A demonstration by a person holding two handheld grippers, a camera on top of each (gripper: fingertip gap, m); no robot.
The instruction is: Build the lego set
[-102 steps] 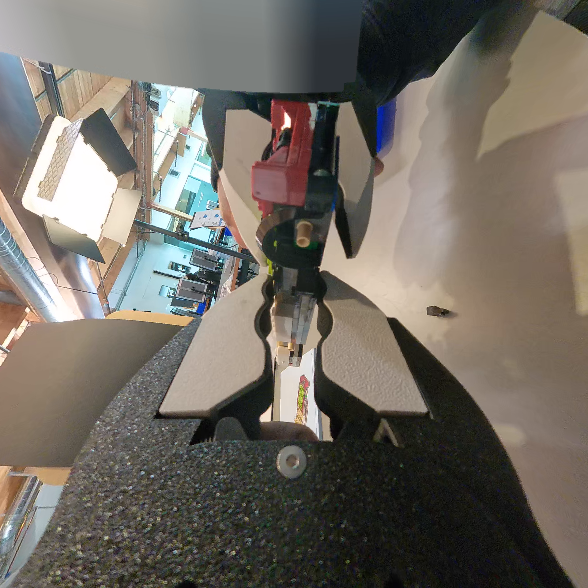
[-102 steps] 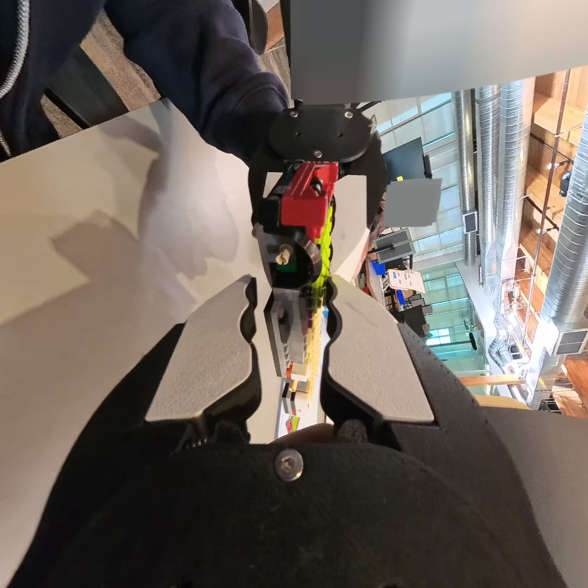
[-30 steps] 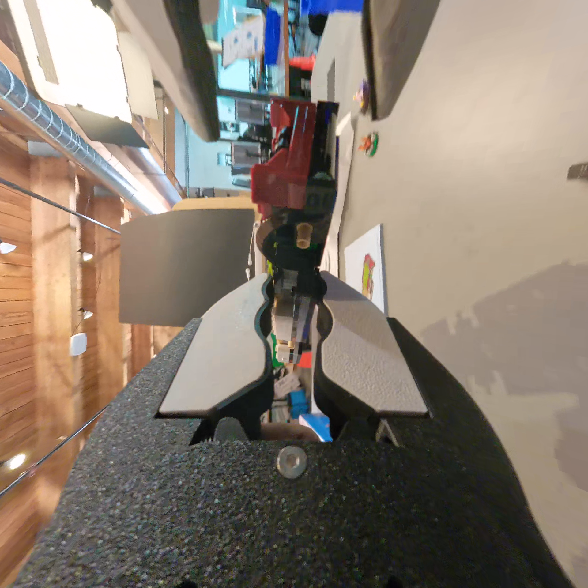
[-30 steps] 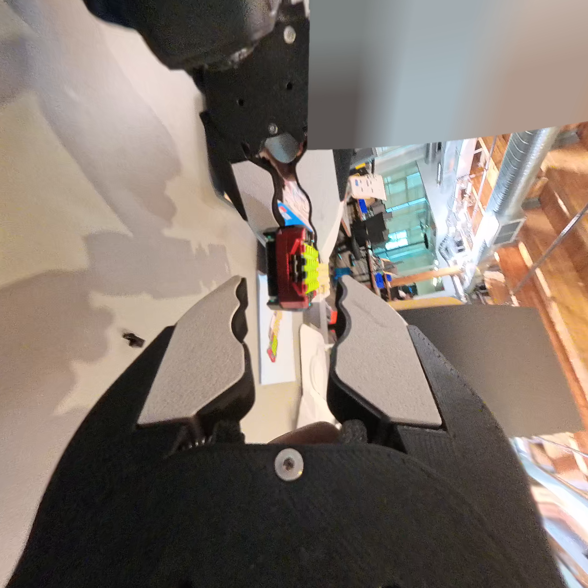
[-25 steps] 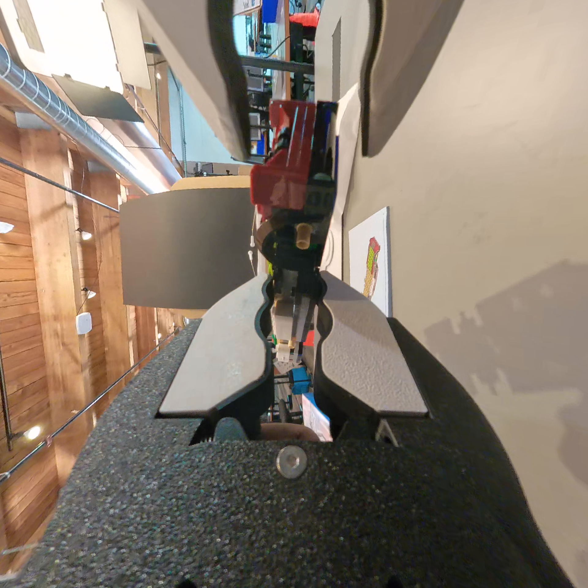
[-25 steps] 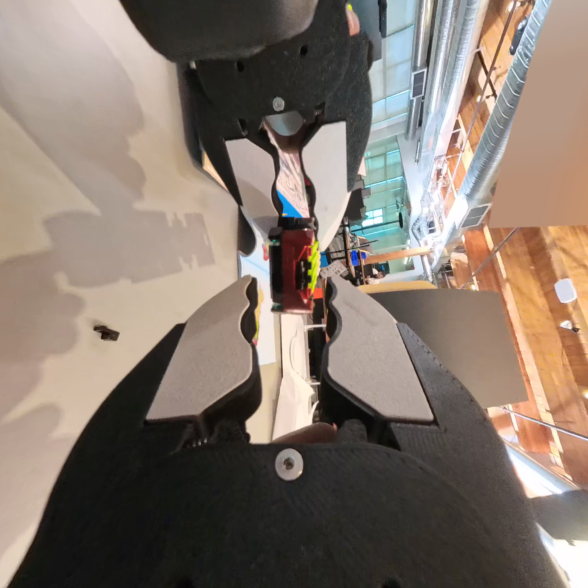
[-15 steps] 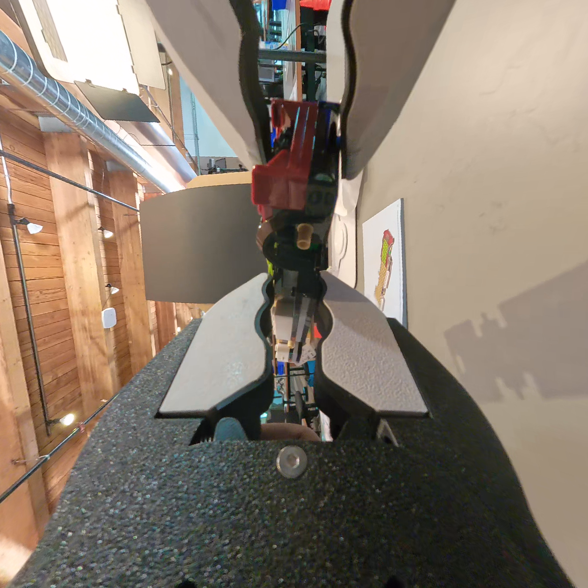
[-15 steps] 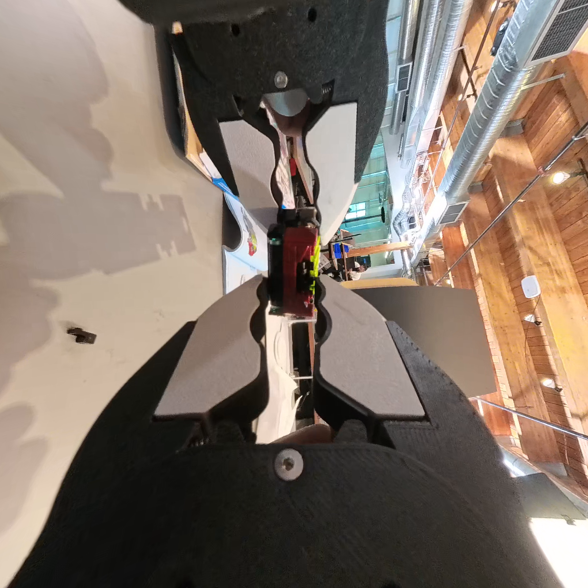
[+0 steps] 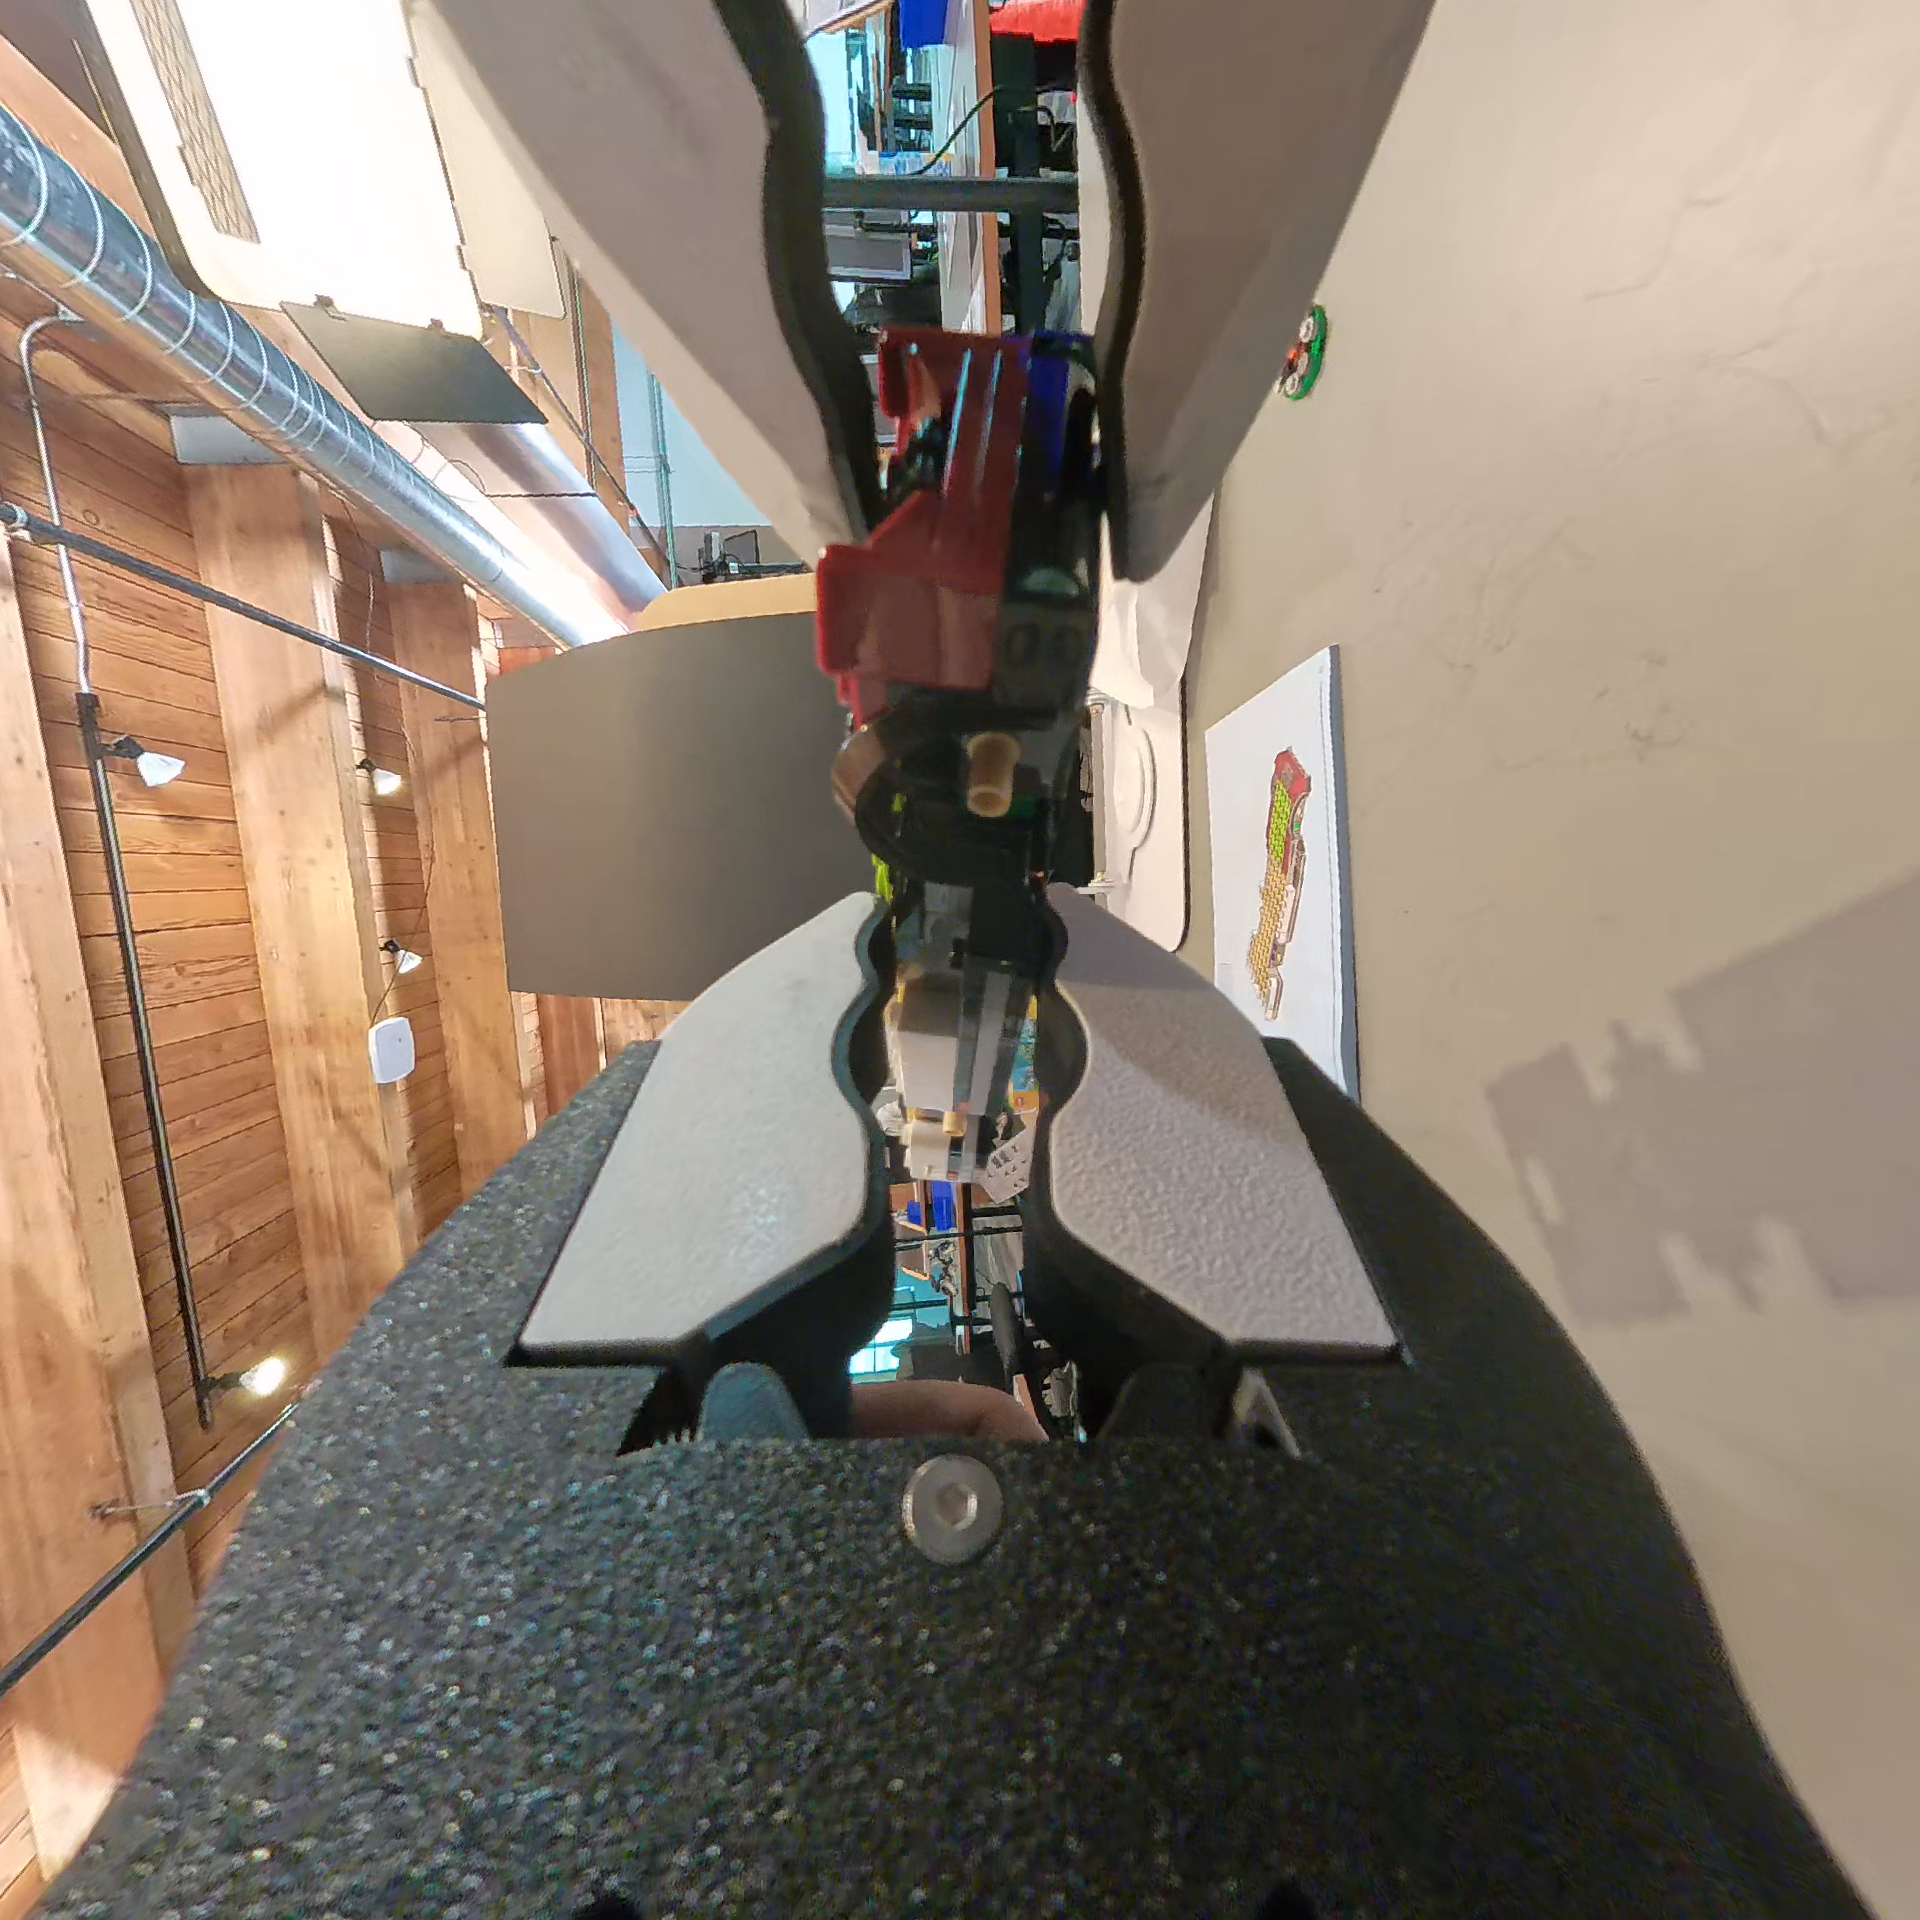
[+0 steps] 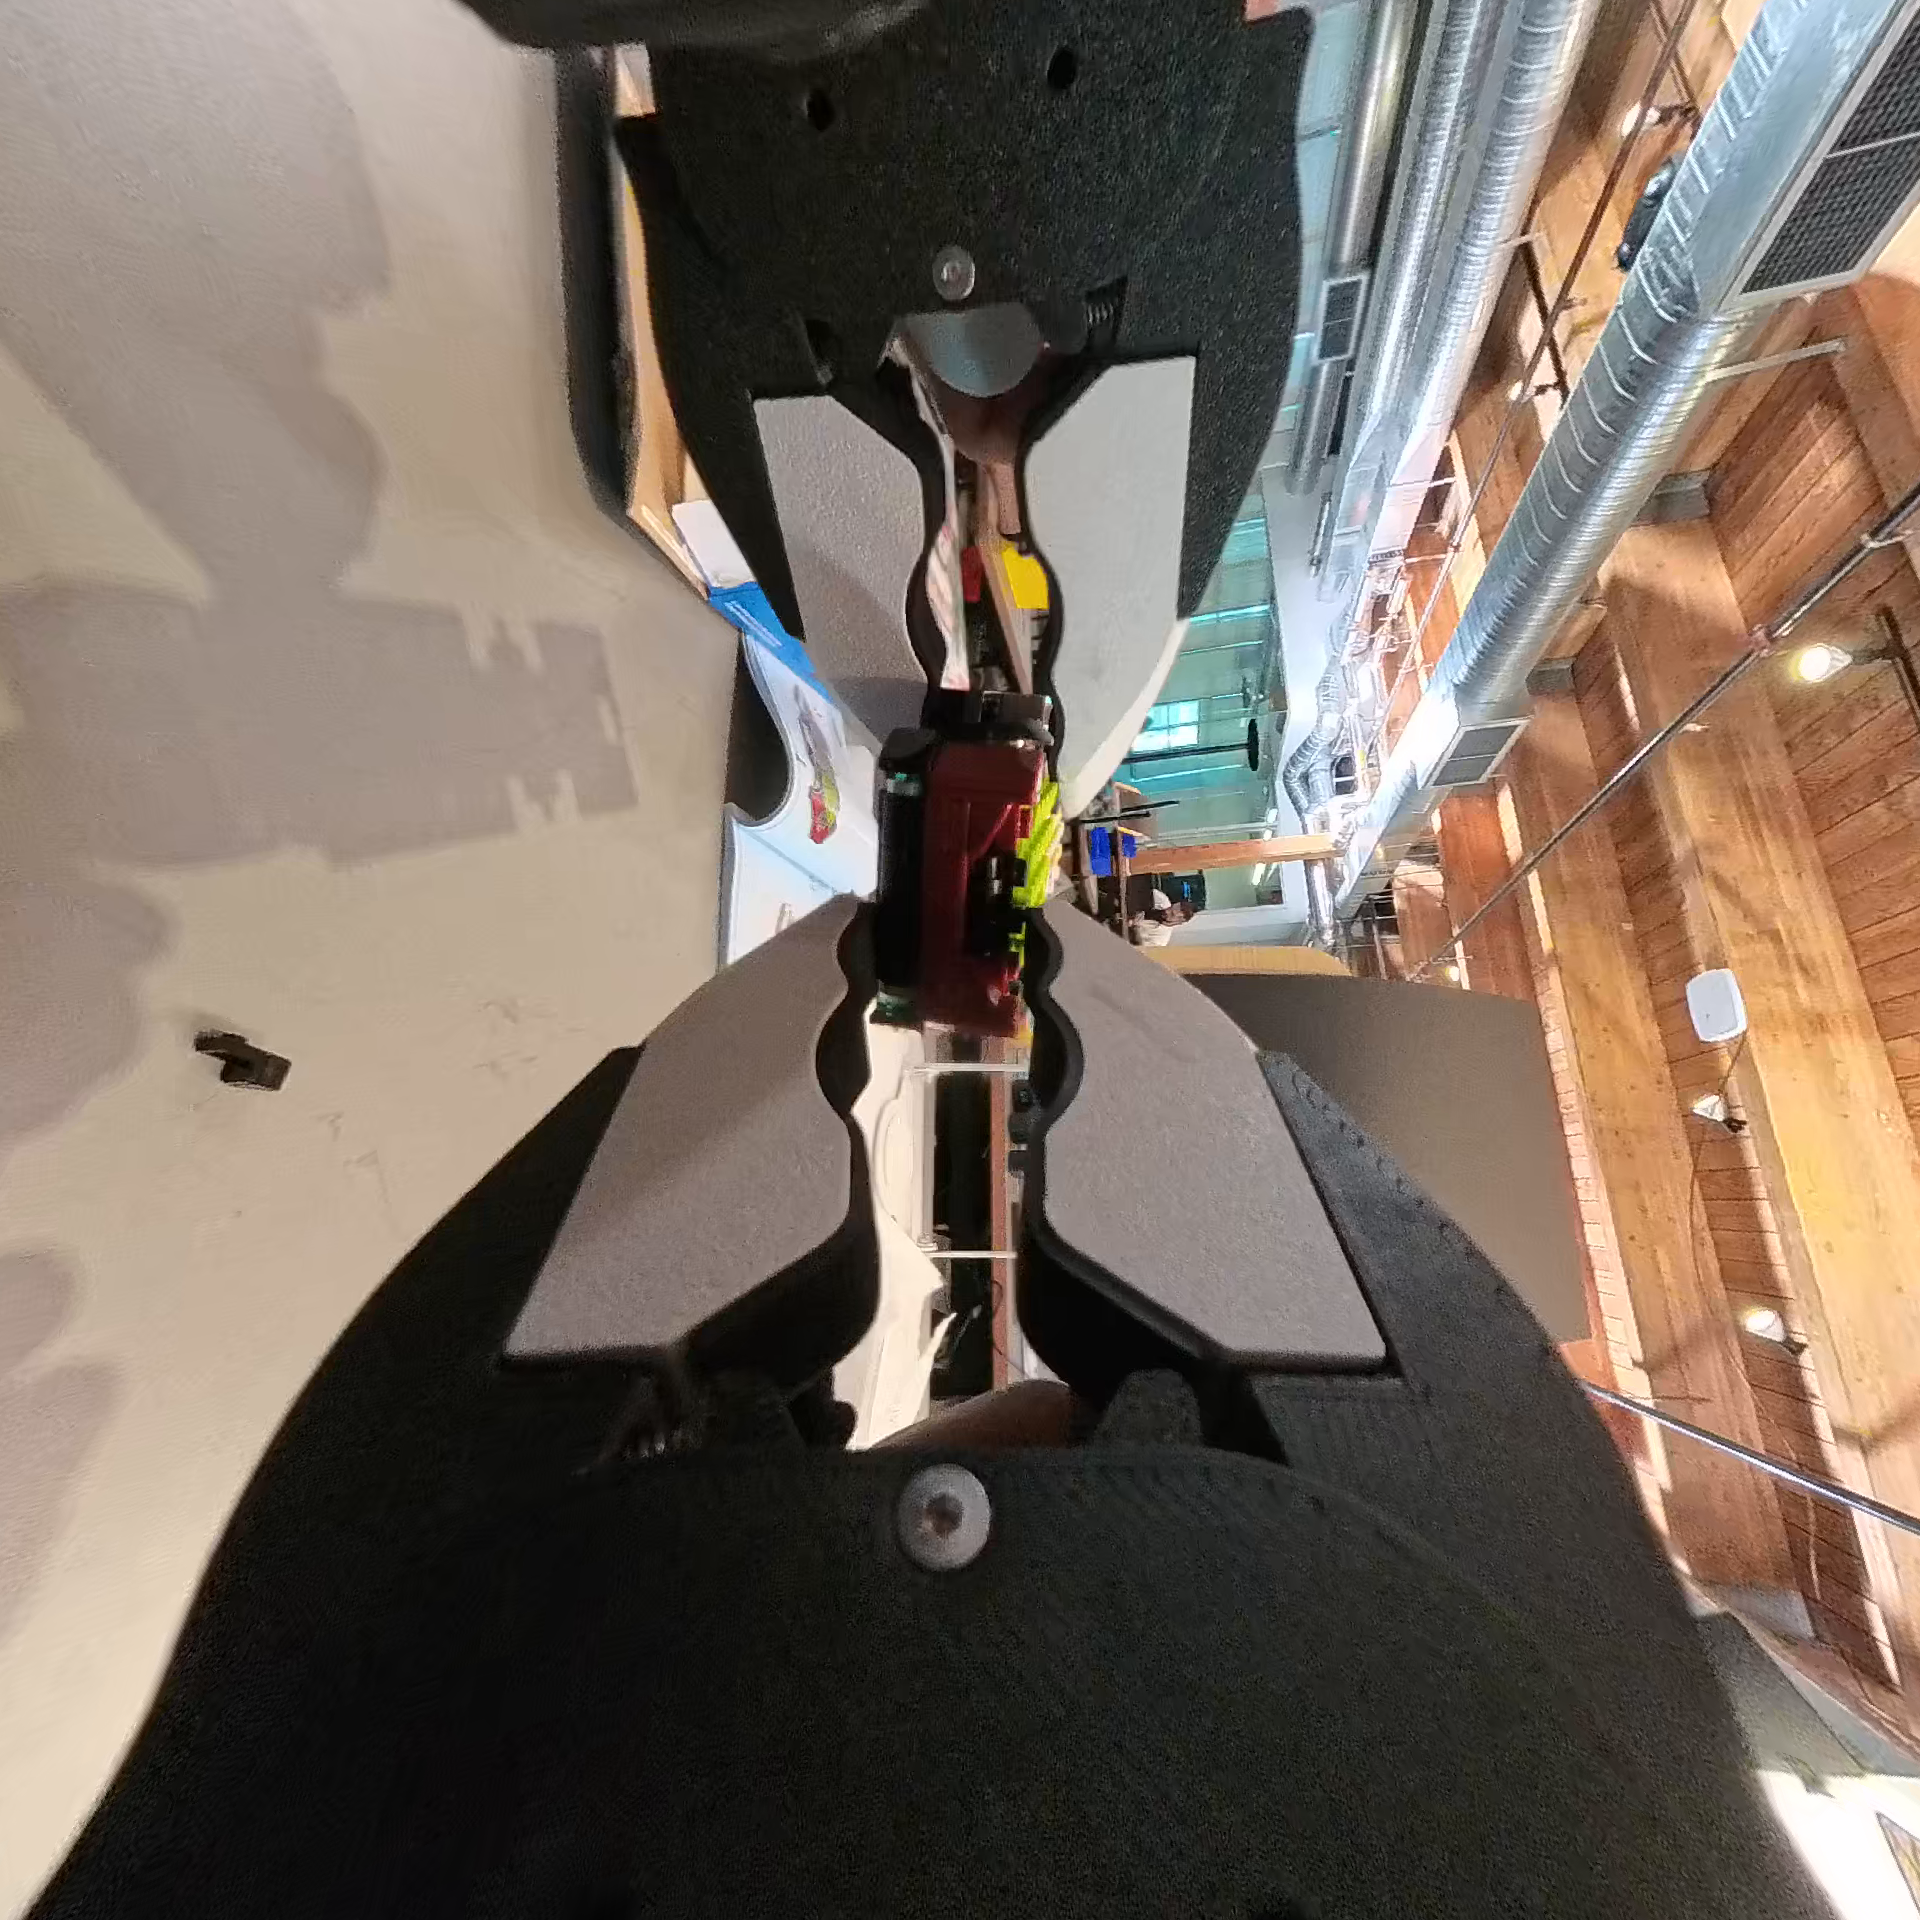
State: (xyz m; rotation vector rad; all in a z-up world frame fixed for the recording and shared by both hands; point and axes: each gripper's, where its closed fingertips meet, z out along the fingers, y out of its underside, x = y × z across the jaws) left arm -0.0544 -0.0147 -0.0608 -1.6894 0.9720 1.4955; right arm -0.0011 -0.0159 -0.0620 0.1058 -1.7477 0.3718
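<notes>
Grip on the brick-built model (image 9: pixel 961 623) is shared: the left gripper (image 9: pixel 961 914) has its pads (image 9: pixel 1143 1039) closed narrowly on the grey and black end, and the right gripper (image 10: pixel 951 935) pinches the dark red and lime end from the opposite side, so the model hangs in the air between them, beside the pale table (image 9: pixel 1610 520). With both ends clamped, a steady, even squeeze and no twist seems wise, since stacked bricks may part at a seam. Farther out, a printed sheet (image 9: pixel 1283 883) lies toward the table's far edge, and a small black piece (image 10: pixel 241 1060) sits alone nearer by, though I cannot tell what it is.
</notes>
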